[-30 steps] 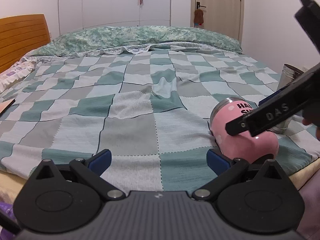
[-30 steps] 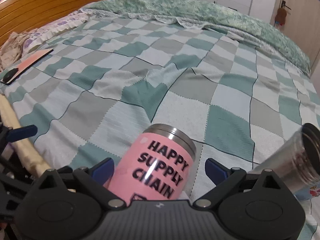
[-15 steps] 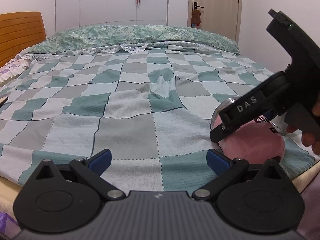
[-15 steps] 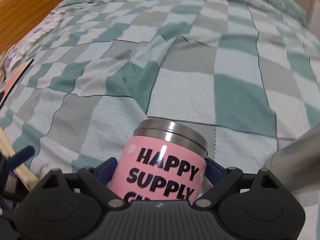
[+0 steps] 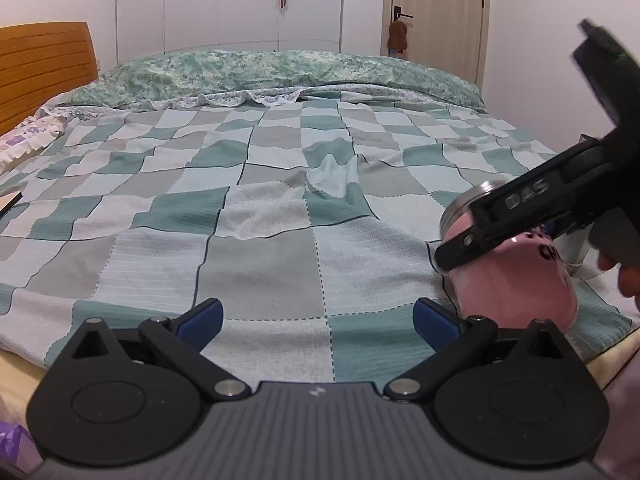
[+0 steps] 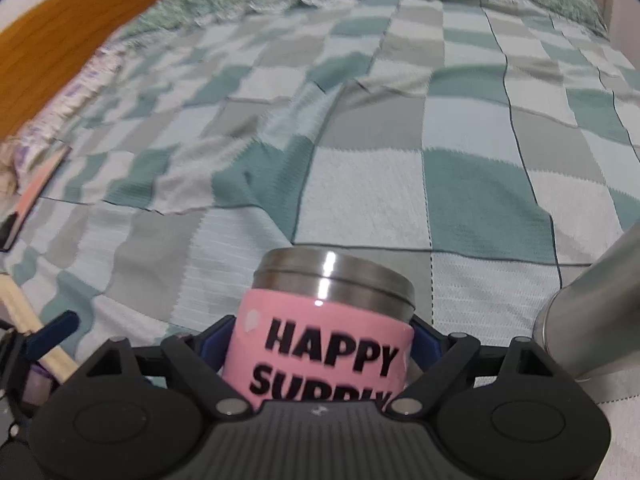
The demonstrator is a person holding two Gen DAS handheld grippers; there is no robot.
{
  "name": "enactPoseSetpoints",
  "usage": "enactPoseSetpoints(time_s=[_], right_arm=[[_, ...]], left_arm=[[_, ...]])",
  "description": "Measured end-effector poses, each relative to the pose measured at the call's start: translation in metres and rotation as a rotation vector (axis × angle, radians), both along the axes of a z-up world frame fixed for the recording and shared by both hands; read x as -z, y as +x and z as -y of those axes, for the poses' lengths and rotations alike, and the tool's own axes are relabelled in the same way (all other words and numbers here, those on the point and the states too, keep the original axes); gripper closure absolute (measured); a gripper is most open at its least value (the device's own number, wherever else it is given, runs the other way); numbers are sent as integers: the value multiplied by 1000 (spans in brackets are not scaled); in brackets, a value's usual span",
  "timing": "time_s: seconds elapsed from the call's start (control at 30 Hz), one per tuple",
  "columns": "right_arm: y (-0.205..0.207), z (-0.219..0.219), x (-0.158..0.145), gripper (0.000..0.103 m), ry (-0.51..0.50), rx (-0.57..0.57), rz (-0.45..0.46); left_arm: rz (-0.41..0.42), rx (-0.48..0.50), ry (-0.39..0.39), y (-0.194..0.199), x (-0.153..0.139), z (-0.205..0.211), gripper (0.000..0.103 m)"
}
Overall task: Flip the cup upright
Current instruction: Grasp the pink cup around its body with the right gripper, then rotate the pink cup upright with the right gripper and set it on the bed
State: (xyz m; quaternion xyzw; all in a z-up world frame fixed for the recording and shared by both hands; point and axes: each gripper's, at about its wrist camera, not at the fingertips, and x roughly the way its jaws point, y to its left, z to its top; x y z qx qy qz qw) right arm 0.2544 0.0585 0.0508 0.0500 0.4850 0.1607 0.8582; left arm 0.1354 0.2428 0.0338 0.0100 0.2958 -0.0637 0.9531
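Observation:
A pink cup (image 6: pixel 320 344) with a steel rim and black "HAPPY SUPPLY" lettering lies on its side on the checked bedspread, rim pointing away from me. My right gripper (image 6: pixel 320 336) is shut on the cup, one blue pad against each side. In the left wrist view the cup (image 5: pixel 516 280) is at the right, near the bed's front edge, with the right gripper's black finger (image 5: pixel 500 224) across it. My left gripper (image 5: pixel 316 316) is open and empty, low over the bedspread, to the left of the cup.
A steel tumbler (image 6: pixel 592 300) lies just right of the pink cup. The checked bedspread (image 5: pixel 256 240) covers the bed. A wooden headboard (image 5: pixel 44 64) stands at the left. A flat pink item (image 6: pixel 36 192) lies at the bed's left edge.
My right gripper has moved forward around the pink cup and its jaws have closed onto the cup's sides. The left gripper has stayed open and nearly still.

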Motion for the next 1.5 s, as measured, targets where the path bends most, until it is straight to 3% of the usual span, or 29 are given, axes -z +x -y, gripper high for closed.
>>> enactPoseSetpoints(time_s=[0.17,0.43,0.73,0.83,1.2,1.37,1.5], right_arm=[[-21,13,-25,17,46,-19,136],[-38,7,-50,19,-114,-40,494],[-22,2,-11,19,-178,-55,446],[-32,-5,0,18,-210,-88,510],[-40,-5,-2,18,-210,-78,534],[-74,13,-23,7,-138,-91,659],[-121,40,-46,1,-76,-96,811]], left_arm=[[14,-1,0,-5,-7,3,0],[28,-7,6,-9,-15,8,0],[15,-15,13,1,-10,11,0],[9,-14,15,3,-8,11,0],[8,-26,19,-3,-10,13,0],[31,-33,20,-18,-21,18,0],[76,-29,8,-40,-35,35,0]])
